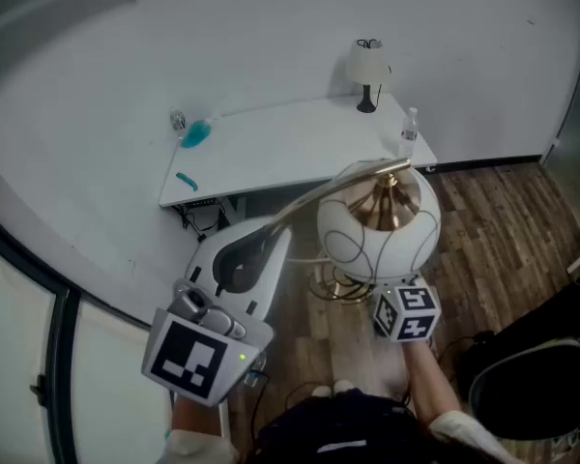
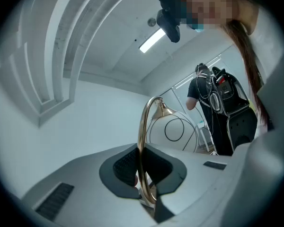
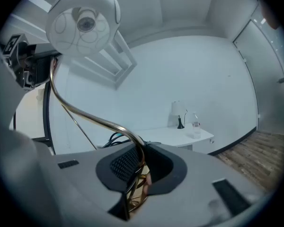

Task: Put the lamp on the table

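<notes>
The lamp [image 1: 377, 225] hangs in the air over the wooden floor [image 1: 493, 230], short of the tabletop [image 1: 280, 148], its white globe uppermost in my head view. Both tongs are clamped on its gold stem [image 2: 143, 126]: the left tongs [image 2: 144, 174] on the curved arch, the right tongs [image 3: 137, 174] lower down, probably near the base, though that part is hard to read. I'd carry it level with both grips firm, aim for the bare middle of the tabletop, clear of the small lamp [image 1: 367, 71] and the bottle [image 1: 409, 133], and set the base down flat before I release.
</notes>
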Available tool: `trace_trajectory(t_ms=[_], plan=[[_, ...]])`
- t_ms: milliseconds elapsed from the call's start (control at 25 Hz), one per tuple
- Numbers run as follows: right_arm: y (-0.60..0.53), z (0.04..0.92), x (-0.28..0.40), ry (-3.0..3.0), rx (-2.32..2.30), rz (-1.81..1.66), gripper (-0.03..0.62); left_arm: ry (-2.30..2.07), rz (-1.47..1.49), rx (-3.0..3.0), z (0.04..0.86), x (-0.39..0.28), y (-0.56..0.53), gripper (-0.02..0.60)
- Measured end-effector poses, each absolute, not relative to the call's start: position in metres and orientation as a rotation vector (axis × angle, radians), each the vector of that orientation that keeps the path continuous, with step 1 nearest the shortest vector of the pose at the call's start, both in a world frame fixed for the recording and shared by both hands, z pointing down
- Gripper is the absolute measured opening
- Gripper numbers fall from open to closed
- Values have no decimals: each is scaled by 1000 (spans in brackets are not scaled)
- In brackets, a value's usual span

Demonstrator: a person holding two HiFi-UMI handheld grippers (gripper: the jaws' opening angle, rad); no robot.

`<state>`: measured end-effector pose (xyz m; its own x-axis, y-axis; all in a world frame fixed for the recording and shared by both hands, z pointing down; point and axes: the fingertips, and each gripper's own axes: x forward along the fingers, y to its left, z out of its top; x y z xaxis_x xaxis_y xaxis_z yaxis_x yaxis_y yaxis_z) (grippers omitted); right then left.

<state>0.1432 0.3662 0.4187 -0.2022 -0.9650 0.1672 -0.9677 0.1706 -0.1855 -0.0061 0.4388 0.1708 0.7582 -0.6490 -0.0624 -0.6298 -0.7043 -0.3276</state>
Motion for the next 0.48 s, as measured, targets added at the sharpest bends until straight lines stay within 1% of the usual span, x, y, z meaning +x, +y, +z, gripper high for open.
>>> trace_trajectory(t_ms=[480], plan=[[359, 422, 144, -2401, 1963, 396, 38, 1003, -95, -2624, 174, -2, 434, 15]])
